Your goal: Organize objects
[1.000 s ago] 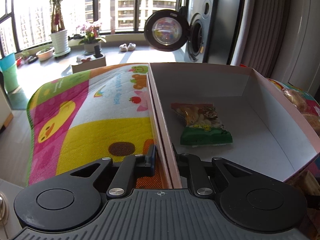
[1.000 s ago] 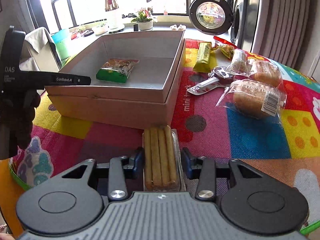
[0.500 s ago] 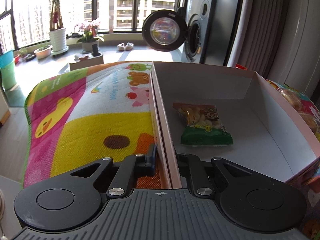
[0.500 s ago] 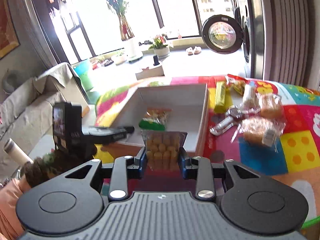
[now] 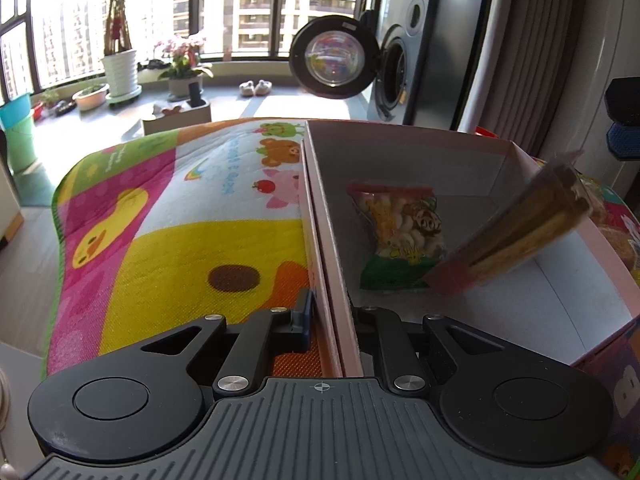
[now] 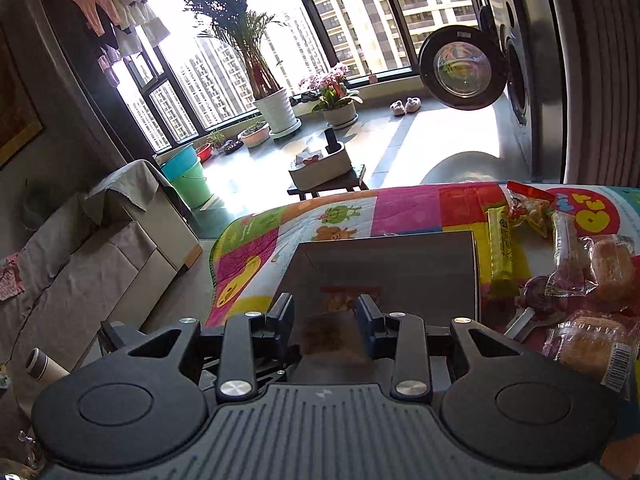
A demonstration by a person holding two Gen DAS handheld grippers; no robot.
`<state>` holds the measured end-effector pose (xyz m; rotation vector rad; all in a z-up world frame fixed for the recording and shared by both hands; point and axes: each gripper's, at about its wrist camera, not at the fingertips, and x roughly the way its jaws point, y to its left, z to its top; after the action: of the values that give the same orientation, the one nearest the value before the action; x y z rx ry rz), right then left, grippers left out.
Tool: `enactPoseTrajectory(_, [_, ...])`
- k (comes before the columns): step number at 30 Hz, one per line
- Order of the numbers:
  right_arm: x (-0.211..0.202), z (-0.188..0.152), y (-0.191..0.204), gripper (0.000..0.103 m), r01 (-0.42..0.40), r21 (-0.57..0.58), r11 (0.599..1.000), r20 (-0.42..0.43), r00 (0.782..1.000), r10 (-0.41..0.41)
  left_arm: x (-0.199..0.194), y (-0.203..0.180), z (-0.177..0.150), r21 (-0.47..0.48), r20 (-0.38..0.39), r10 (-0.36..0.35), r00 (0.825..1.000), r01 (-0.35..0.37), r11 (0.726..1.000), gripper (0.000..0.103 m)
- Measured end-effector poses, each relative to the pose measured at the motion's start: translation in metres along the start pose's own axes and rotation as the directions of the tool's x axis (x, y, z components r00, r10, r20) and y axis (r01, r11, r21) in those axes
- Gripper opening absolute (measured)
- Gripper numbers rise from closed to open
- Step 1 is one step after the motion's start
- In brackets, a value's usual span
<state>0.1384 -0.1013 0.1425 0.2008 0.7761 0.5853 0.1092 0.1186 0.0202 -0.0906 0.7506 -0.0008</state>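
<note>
My left gripper (image 5: 332, 312) is shut on the near-left wall of the open pink cardboard box (image 5: 324, 240), one finger inside and one outside. A green and red snack bag (image 5: 400, 232) lies on the box floor. A clear pack of stick biscuits (image 5: 516, 232) is blurred and tilted inside the box, its lower end at the floor beside the bag. My right gripper (image 6: 326, 312) hovers open above the box (image 6: 400, 264). The pack (image 6: 332, 338) shows as a brown blur just below its fingers. In the left wrist view the right gripper (image 5: 624, 120) is at the far right edge, apart from the pack.
The box stands on a colourful play mat (image 5: 180, 220). To its right lie a yellow bar (image 6: 500, 244), a red snack bag (image 6: 528, 208), wrapped breads (image 6: 600, 264) and a metal tool (image 6: 528, 316). A washing machine (image 6: 516, 60) with its door open is behind, and a grey sofa (image 6: 80, 272) to the left.
The right gripper carried the biscuit pack up from the mat and over the box, then let it go; the pack now drops tilted into the box. The left gripper still holds the box wall.
</note>
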Motion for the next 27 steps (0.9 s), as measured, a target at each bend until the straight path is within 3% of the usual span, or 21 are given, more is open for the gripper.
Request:
enactPoseTrajectory(3, [-0.002, -0.003, -0.007, 0.039, 0.011, 0.001, 1.000, 0.011, 1.000, -0.011, -0.001, 0.000, -0.001, 0.003, 0.007, 0.001, 1.000, -0.001, 1.000, 0.014])
enactPoseTrajectory(7, [-0.017, -0.009, -0.022, 0.048, 0.120, -0.012, 0.993, 0.059, 0.991, -0.119, -0.001, -0.001, -0.001, -0.002, 0.007, 0.004, 1.000, -0.004, 1.000, 0.014])
enactPoseTrajectory(12, [-0.023, -0.027, -0.033, 0.049, 0.107, -0.011, 0.994, 0.016, 0.994, -0.106, -0.001, -0.001, -0.001, -0.005, 0.007, 0.004, 1.000, -0.004, 1.000, 0.014])
enactPoseTrajectory(16, [-0.026, -0.038, -0.040, 0.052, 0.165, -0.030, 0.986, 0.022, 0.986, -0.164, -0.001, 0.000, -0.001, 0.001, 0.006, 0.002, 1.000, -0.002, 1.000, 0.014])
enactPoseTrajectory(18, [-0.031, -0.037, -0.059, 0.053, 0.220, 0.009, 0.976, 0.038, 0.975, -0.220, -0.001, 0.000, -0.001, 0.000, 0.006, 0.002, 1.000, -0.002, 1.000, 0.014])
enactPoseTrajectory(21, [-0.038, -0.039, -0.090, 0.057, 0.373, 0.013, 0.928, 0.064, 0.926, -0.373, -0.001, 0.001, -0.001, -0.005, 0.008, 0.002, 1.000, -0.002, 1.000, 0.014])
enactPoseTrajectory(24, [-0.040, -0.038, -0.115, 0.058, 0.465, 0.013, 0.885, 0.064, 0.883, -0.465, -0.001, 0.000, -0.002, -0.014, 0.013, 0.004, 1.000, -0.003, 1.000, 0.014])
enactPoseTrajectory(27, [-0.036, -0.027, -0.133, 0.058, 0.466, 0.046, 0.883, 0.048, 0.882, -0.468, -0.001, 0.001, -0.002, -0.030, 0.013, 0.004, 1.000, -0.004, 1.000, 0.014])
